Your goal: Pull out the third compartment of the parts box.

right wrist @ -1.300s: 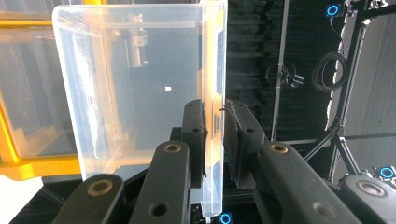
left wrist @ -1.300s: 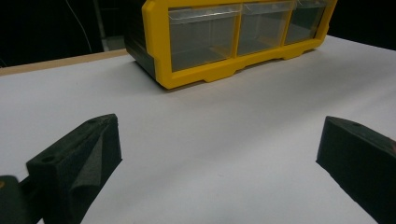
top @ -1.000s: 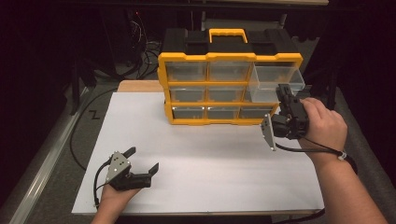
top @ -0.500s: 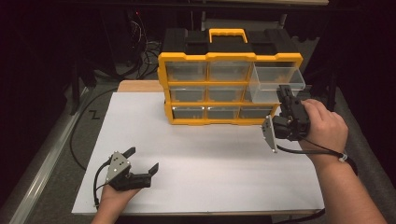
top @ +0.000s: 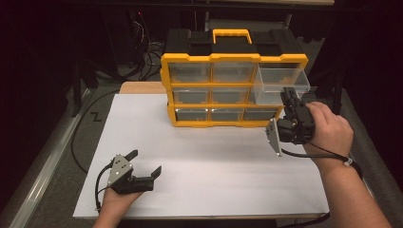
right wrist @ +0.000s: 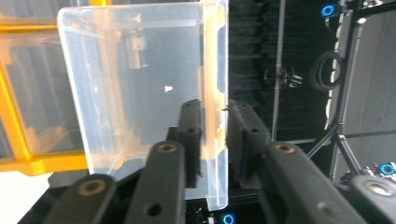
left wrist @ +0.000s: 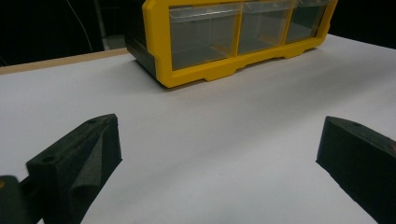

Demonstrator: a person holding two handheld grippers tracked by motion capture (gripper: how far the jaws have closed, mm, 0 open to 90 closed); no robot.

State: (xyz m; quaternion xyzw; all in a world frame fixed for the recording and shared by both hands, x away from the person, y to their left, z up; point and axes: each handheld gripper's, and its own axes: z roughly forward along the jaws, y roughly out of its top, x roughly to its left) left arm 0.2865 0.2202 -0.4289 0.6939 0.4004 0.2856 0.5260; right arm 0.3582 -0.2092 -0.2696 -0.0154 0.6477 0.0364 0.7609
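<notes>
Left gripper just sits on the white bench with its fingers wide and nothing in them. Over on the right, the right gripper has its fingers pinched on the front wall of the clear drawer, top-right slot of the yellow organizer. I'd pull straight and level so it doesn't bind or drop out; compared with a second ago, the drawer looks a little further out.

No readable text or labels.
</notes>
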